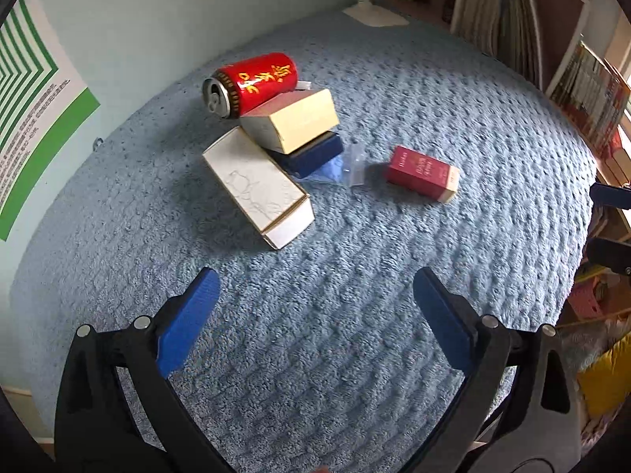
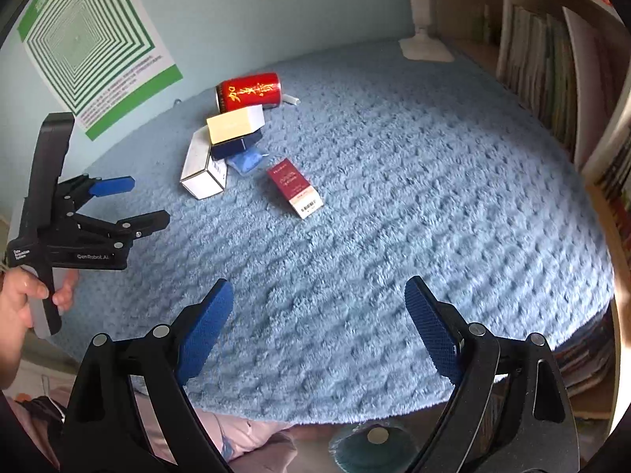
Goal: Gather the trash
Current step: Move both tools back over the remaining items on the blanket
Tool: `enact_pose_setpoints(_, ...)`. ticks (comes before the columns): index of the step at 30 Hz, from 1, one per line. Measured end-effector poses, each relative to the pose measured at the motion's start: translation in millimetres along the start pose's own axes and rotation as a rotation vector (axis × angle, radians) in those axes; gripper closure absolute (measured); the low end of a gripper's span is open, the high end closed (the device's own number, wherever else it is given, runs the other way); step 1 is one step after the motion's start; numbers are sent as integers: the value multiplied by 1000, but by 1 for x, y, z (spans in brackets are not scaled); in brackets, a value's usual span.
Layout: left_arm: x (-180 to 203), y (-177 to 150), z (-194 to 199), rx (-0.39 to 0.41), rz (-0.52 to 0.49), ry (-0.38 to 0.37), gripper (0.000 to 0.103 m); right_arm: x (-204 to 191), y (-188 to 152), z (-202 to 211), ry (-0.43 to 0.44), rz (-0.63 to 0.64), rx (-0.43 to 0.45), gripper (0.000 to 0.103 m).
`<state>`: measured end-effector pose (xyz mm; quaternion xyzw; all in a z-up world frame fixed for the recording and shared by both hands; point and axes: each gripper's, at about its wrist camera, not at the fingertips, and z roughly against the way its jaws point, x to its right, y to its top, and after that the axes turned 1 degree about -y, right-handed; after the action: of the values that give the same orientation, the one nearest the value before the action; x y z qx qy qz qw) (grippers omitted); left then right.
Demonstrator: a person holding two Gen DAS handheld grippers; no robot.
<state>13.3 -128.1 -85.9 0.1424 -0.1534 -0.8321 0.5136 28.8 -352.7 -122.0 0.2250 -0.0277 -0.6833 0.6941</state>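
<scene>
While both claws gape, red can (image 1: pixel 252 82) well ahead

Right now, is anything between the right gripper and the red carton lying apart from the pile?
Nothing visible. Only bare blue cloth lies between the open right gripper and the red carton; the pile sits to its left.

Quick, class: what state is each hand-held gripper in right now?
Left hand-held gripper: open, holding nothing.
Right hand-held gripper: open, holding nothing.
</scene>
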Motion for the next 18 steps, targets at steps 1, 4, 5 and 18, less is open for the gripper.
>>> enact_pose_setpoints(1, -5, 2, -2, -3, 16, 3, 7, -1, 6, -5, 6, 11, -6, 15)
enact_pose_setpoints(4, -17, 5, -10, -17, 54, 5, 7, -5, 21, -19, 18, 34, -25, 15)
enact_pose_setpoints(5, -20, 6, -13, -20, 62, 7, 7, -6, 25, -23, 24, 40, -29, 15)
enact_pose_setpoints(18, -34, 26, -49, -74, 103, -5, 7, -10, 57, -75, 52, 69, -107, 15)
